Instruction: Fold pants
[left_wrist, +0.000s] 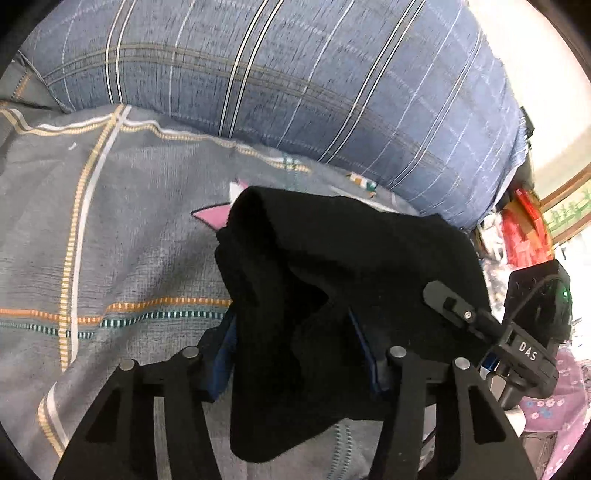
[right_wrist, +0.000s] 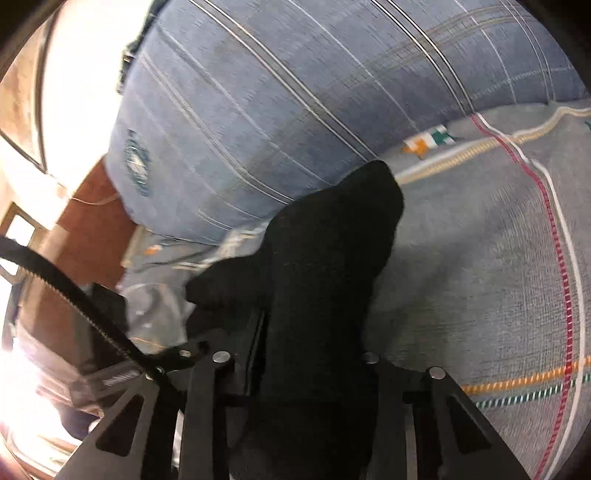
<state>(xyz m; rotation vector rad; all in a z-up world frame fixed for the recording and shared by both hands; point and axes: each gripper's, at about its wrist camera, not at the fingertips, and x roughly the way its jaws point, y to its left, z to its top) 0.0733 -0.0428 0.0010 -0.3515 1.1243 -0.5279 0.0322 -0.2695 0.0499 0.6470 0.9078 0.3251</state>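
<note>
The left gripper (left_wrist: 295, 354) is built of matte black linkage arms with triangular cut-outs, joined by round silver pins, and blue pads line the inner faces of its fingers (left_wrist: 226, 354). Off its right side shows the right gripper (left_wrist: 448, 308), a black finger with a small silver screw on a block lettered "DAS", backed by a black housing with a green light and a thin cable. The right gripper (right_wrist: 299, 354) has the same black arms and silver pins, with a toothed black belt (right_wrist: 70, 291) curving away from its left side.

both wrist views look down, close, sharing bedsheet (left_wrist: 110, 221).
</note>
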